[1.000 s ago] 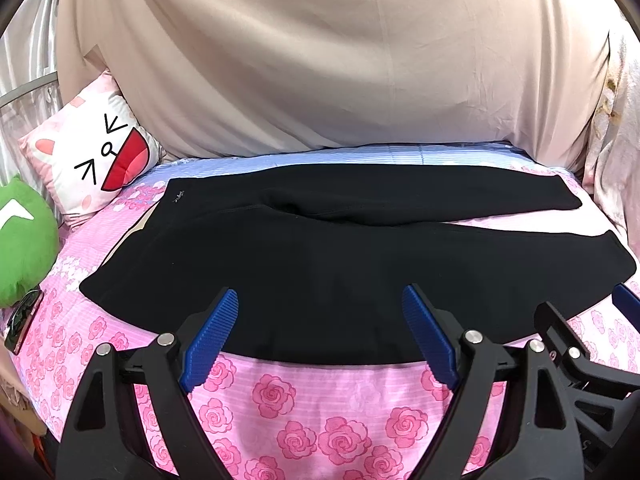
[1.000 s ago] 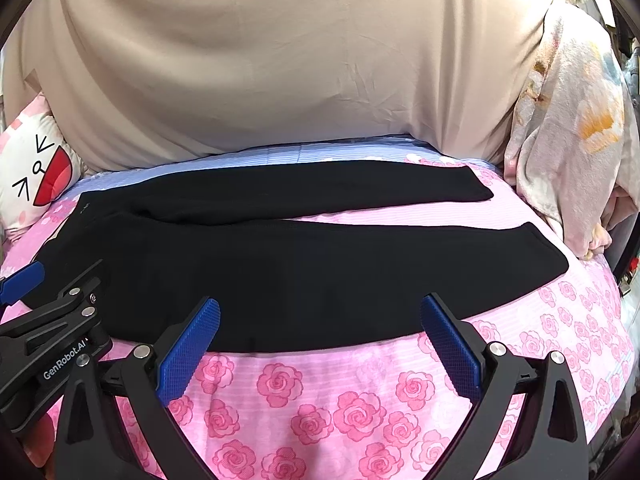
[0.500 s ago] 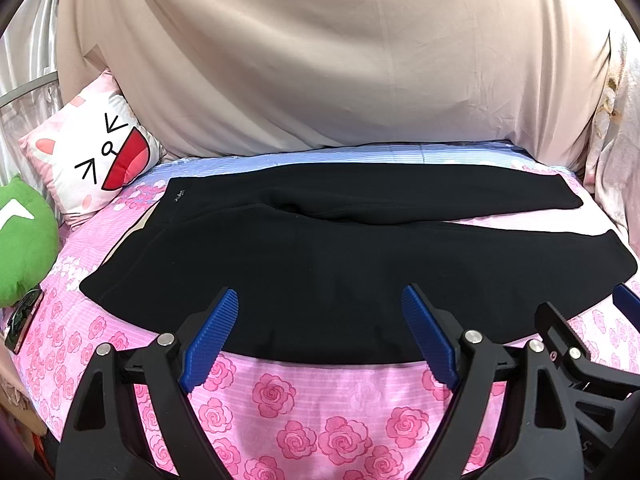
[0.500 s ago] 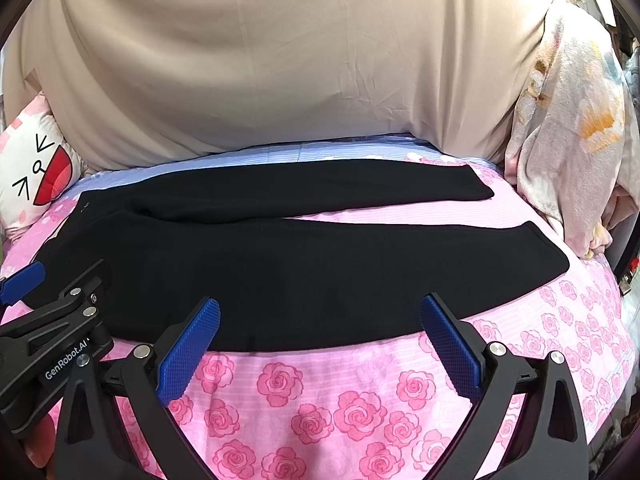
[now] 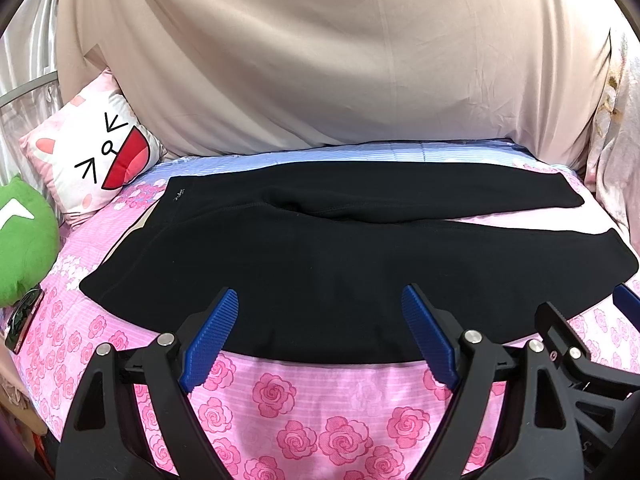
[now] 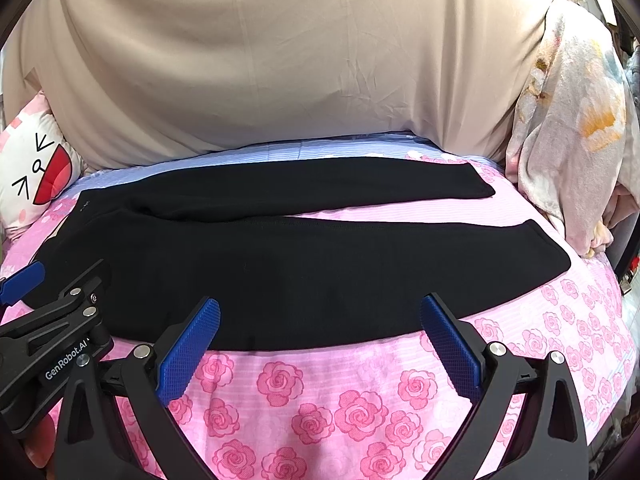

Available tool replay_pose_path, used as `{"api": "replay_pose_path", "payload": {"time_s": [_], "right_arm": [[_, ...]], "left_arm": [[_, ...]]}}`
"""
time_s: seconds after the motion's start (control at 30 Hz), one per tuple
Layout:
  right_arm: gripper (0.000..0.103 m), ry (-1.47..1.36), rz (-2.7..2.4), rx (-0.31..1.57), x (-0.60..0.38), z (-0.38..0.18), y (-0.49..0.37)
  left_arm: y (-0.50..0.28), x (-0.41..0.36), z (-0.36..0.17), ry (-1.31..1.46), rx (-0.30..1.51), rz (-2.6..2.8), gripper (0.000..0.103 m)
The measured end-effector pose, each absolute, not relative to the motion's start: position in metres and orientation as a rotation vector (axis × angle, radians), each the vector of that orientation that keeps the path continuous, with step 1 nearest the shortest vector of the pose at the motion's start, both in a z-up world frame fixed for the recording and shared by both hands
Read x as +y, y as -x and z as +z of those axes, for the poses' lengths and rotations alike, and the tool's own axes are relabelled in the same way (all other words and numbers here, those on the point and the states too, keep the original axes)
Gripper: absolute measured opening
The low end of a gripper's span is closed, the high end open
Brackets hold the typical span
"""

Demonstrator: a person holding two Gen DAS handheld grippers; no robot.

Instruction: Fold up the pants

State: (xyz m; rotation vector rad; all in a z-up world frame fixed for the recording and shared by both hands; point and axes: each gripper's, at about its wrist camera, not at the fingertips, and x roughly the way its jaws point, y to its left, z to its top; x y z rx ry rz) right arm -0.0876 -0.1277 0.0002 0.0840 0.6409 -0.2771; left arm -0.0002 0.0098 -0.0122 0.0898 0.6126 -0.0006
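Pants lie flat on the bed, waistband toward 9 o'clock and both cuffs toward 3 o'clock. The black cloth spans almost the whole width of the mattress, which I judge is why it lies crosswise: each hand can reach its own half of the garment without crossing the other.

The legs are splayed in a narrow V. The far leg runs along the 12 o'clock side, the near leg runs just ahead of my tools, and a wedge of pink sheet shows between them toward 3 o'clock. I judge that no fold has been made yet; the first one would lay one leg over the other.

A beige drape covers the backdrop at 12 o'clock. A cat pillow and a green plush sit clear of the cloth at 9 to 10 o'clock, and a floral blanket is bunched at 3 o'clock, so nothing lies in the folding area.

My left gripper hovers over the near hem, jaws spread wide, nothing between the pads. My right gripper is likewise spread and empty. Both are side by side and pitched downward, which I judge is a ready stance from which each can reach along the near edge.
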Motion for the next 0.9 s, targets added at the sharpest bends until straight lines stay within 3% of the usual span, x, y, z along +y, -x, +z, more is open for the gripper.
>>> {"api": "replay_pose_path", "payload": {"time_s": [0.9], "right_arm": [[0.098, -0.094, -0.267, 0.655, -0.1313, -0.0066, 0.0827]], "left_arm": [[-0.0059, 0.01, -0.0158, -0.099, 0.625, 0.002, 0.082]]}}
